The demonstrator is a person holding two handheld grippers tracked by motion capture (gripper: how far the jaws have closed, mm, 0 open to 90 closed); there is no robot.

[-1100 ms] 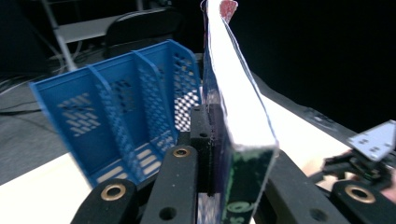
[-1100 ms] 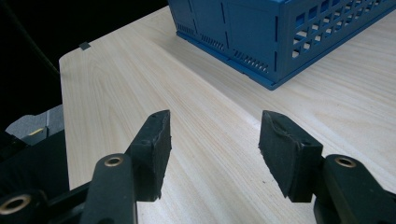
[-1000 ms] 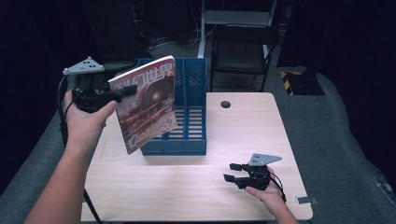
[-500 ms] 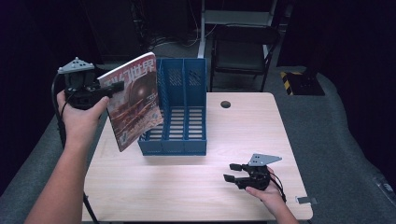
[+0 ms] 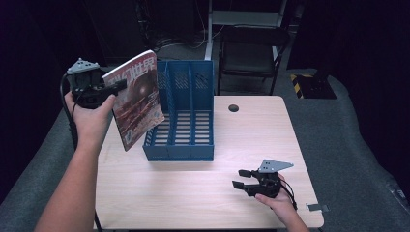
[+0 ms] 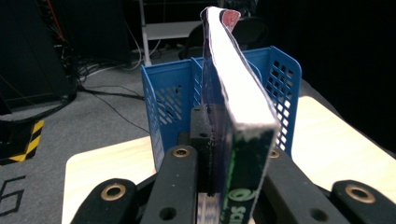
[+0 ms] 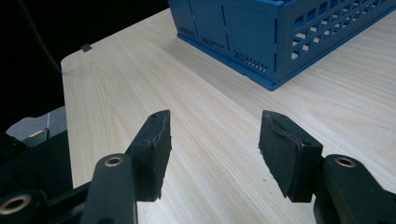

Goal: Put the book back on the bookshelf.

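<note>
- Your left tool is pinching the magazine by its edge, jaws clamped on it. It's up in the air, tilted, just left of the blue file holder and not in any slot yet.
- Your right tool sits low over the near right of the desk, jaws spread, nothing between them, well apart from the holder.
- What could bite you: the magazine is floppy and held at one end, so I'd guess the free end sags and catches on a divider or the holder's rim instead of sliding in.
- Push down while it's caught and the holder could probably skate or tip, since nothing's bracing it. That idle tool could steady it.
- The grip's on a thin edge, so a bump might also twist the magazine out of the jaws.
- Count: one magazine, one file holder with three slots, one desk, two tools.
</note>
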